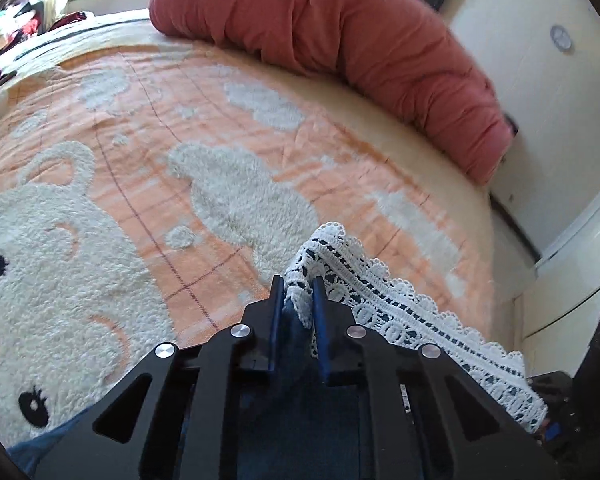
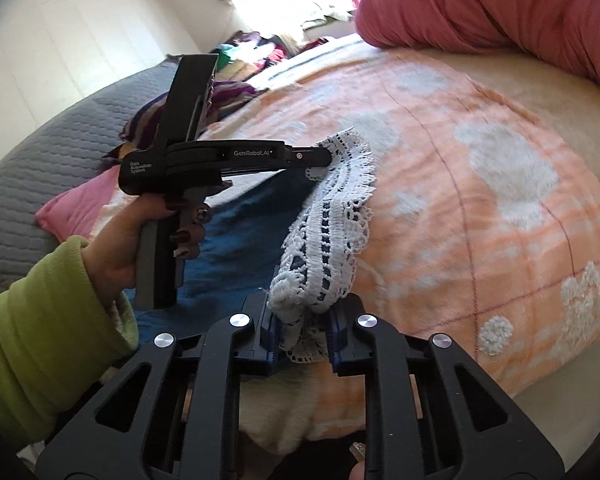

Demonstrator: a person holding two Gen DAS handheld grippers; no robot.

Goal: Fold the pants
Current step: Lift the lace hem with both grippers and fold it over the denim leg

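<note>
From the left wrist, the left gripper [image 1: 296, 292] is clenched on the white lace hem [image 1: 384, 292] of the blue pants [image 1: 296, 336], which bunch between its blue pads; the hem trails off to the right over the orange bear blanket [image 1: 160, 168]; only a narrow fold of lace sits in the jaws, so a sharp tug could pull it free.

From the right wrist, the right gripper [image 2: 300, 328] grasps the other end of the same lace hem [image 2: 324, 232]; the pants [image 2: 236, 240] lie on the blanket [image 2: 460, 200] between the two grippers, with the left gripper [image 2: 332, 156] at the far end, held by a hand [image 2: 140, 232]; uneven lifting could skew the fold, and the open lace might snag or tear on a pad.
</note>
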